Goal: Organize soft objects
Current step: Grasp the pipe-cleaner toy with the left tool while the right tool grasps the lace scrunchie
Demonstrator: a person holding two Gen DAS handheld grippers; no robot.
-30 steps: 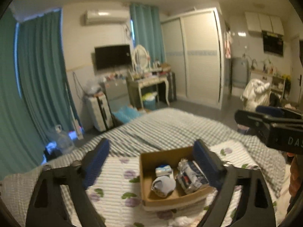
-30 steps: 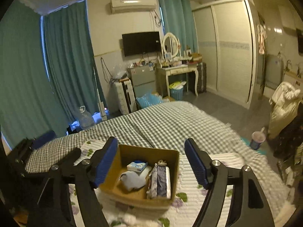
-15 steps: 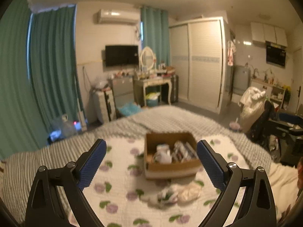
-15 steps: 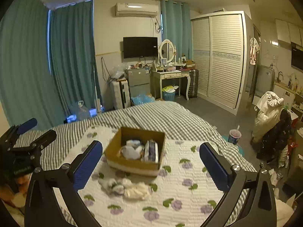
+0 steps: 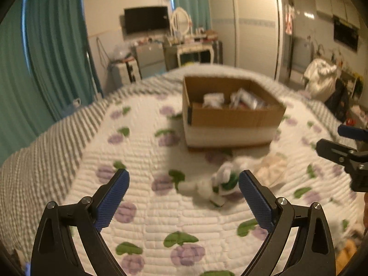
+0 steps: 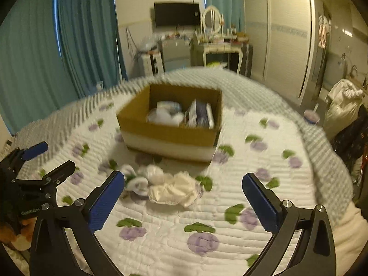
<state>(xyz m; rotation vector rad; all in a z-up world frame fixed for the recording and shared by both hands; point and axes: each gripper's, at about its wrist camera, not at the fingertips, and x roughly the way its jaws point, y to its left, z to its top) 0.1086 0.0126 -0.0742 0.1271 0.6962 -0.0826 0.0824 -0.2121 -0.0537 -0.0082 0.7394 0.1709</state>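
The white quilted bedspread printed with purple flowers and green leaves (image 6: pixel 207 248) lies bare in front of both grippers, giving free passage on the near side. The open brown cardboard box with a white band round its base (image 6: pixel 170 135) blocks the middle of the bed; its interior is partly filled (contents blurred). Just before the box, a small heap of white and cream soft cloth pieces (image 6: pixel 170 188) occupies the quilt. Bare quilt runs past the box on either side. The left gripper (image 5: pixel 184 197) and right gripper (image 6: pixel 184 197) stand well apart, jaws spread wide, nothing between them.
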